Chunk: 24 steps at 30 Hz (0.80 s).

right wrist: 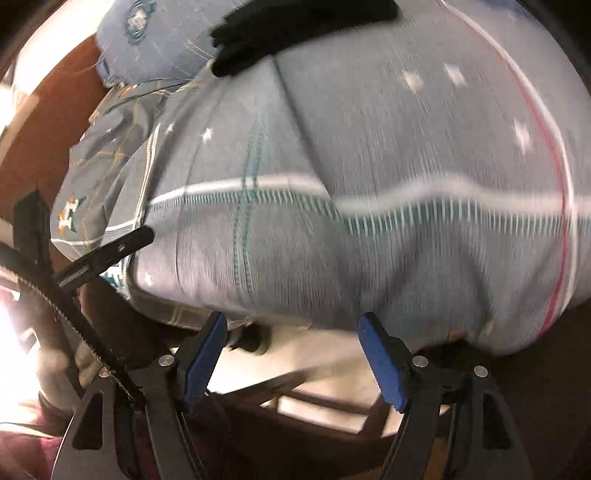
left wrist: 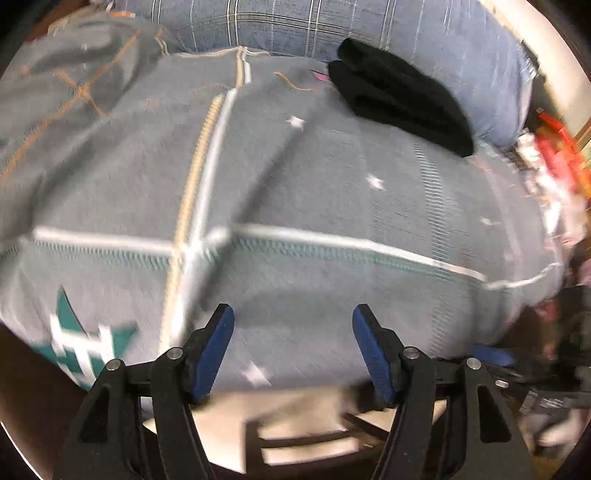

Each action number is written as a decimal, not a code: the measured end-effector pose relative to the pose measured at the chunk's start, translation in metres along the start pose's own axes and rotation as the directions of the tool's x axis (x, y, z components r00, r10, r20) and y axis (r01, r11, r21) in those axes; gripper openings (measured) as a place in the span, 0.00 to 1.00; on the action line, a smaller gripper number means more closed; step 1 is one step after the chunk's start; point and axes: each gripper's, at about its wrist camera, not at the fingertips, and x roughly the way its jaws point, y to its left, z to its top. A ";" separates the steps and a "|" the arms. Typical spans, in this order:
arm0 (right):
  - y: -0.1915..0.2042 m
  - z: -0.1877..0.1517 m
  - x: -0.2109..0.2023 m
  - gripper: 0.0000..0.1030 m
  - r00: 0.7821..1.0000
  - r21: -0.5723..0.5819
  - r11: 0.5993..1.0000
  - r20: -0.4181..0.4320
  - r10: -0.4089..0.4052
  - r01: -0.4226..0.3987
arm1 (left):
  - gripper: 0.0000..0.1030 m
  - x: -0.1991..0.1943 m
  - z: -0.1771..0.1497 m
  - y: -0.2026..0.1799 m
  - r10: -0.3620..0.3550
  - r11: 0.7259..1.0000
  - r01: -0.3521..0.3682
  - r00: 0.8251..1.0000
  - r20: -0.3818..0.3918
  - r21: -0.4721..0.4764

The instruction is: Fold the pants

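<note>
Both grippers hovering empty at the near edge of the bed, the pants lying far off by the pillow.

The bed (left wrist: 295,192) is filling both blurred views; the black pants (left wrist: 402,99) are lying bunched in folds, looking already folded, against the pillow (left wrist: 332,26). The left gripper (left wrist: 293,350) and right gripper (right wrist: 291,354) are both gaping wide, holding nothing.

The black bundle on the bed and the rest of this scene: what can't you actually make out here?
- Black folded garment: whether it is the pants is unclear; the right wrist view cuts it at the top edge.
- Teal star logo on the grey bedcover: blurred by motion and half cut by the lens rim in the left wrist view.
- Red clutter beside the bed: smeared, unreadable.
- Left tool and right tool: open, holding nothing.
</note>
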 end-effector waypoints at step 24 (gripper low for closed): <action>0.102 0.056 -0.133 0.81 0.820 -0.224 0.959 0.573 -0.016 0.175 | 1.00 -0.198 0.052 -0.118 0.231 0.931 -0.363 0.514 0.826 -0.035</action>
